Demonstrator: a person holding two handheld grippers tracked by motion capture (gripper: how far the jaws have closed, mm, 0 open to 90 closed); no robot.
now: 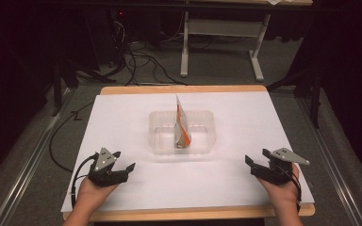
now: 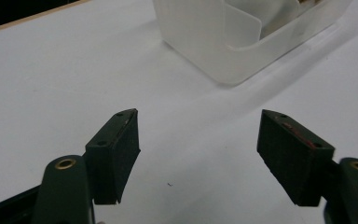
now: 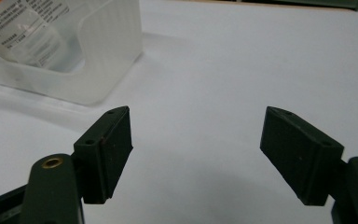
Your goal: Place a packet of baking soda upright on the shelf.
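One packet [image 1: 183, 123] is standing on edge in the one clear tub [image 1: 157, 133] at the middle of the white sheet [image 1: 122, 113], tilting against the tub's near wall. The left gripper [image 1: 125, 161] and right gripper [image 1: 258, 157] are resting near the sheet's near corners, well apart from the tub, each with jaws spread and nothing between them (two grippers, both empty). The packet is looking precarious: a nudge on the light tub could be tipping it flat, and thin foil could be slipping from a careless pinch.
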